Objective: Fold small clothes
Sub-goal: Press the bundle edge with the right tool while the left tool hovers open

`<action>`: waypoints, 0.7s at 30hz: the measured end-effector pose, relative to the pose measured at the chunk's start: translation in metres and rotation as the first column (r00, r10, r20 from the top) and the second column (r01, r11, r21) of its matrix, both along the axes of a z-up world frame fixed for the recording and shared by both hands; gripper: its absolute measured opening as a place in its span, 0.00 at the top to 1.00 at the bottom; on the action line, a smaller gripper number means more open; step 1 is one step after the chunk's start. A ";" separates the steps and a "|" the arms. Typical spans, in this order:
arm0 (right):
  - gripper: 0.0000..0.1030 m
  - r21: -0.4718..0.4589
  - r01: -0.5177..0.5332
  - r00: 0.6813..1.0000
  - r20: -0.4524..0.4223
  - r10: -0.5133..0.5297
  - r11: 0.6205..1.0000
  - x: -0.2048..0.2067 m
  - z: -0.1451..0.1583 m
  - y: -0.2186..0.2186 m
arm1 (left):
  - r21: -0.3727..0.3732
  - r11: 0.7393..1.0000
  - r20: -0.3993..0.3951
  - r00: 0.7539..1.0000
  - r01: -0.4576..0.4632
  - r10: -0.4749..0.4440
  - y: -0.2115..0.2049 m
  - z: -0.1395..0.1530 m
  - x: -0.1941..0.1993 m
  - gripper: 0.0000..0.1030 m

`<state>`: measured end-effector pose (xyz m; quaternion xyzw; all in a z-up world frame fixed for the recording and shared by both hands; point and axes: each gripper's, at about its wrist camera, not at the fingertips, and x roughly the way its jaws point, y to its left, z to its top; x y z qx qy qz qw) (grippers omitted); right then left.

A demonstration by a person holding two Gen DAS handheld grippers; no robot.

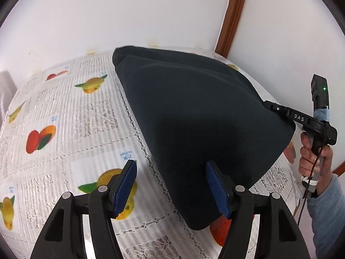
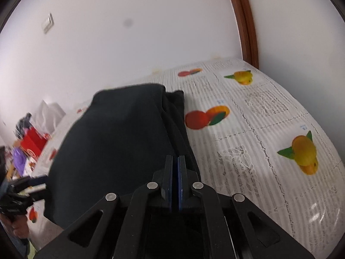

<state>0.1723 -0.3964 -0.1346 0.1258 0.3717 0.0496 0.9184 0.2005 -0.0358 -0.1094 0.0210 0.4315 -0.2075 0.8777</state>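
Left fingers (image 1: 170, 172) spread over dark garment (image 1: 194, 118); right fingers (image 2: 175, 159) tilted down, pinching its edge.

A table under a white lace tablecloth (image 1: 64, 129) printed with fruit — a dark garment (image 1: 194, 118) lying on it.

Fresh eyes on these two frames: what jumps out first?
The dark garment dominates, draped across the middle of the fruit-print tablecloth. The right tongs are shut at its edge, seemingly pinching the fabric, while the left tongs stand open with one pad over the cloth. A brown door frame cuts the white wall behind.
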 end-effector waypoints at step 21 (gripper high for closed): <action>0.96 0.101 -0.088 0.970 -0.217 0.108 0.991 0.187 0.007 0.031 | -0.046 0.998 -0.015 0.999 -0.051 0.051 0.024 0.002 0.049 0.36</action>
